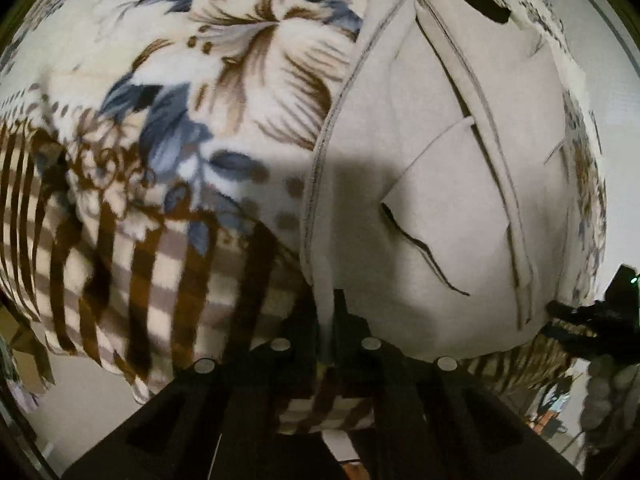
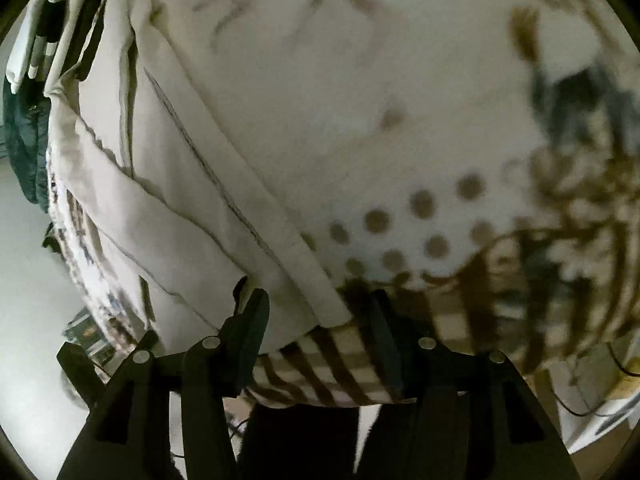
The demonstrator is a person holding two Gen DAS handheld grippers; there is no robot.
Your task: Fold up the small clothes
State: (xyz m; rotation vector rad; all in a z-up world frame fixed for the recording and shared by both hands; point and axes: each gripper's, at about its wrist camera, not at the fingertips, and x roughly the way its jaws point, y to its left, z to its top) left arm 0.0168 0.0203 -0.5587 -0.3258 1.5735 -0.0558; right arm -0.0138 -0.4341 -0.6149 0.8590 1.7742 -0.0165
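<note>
One beige garment (image 1: 432, 208) lay lengthwise up the frame on one floral blanket (image 1: 168, 128), its near edge pinched by the left gripper (image 1: 332, 320), while the right gripper (image 2: 316, 320) stood released.

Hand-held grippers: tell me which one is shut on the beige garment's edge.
The left hand-held gripper: its fingers pinch the hemmed edge of the beige garment. The right hand-held gripper stands open, spanning that garment's corner over the patterned blanket.

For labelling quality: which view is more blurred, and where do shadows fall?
Right wrist view: strong motion blur over the patterned blanket. Left wrist view: sharper, mild blur at the stripes; a dark shadow lies on the beige garment above the left gripper. Both show fisheye bending.
</note>
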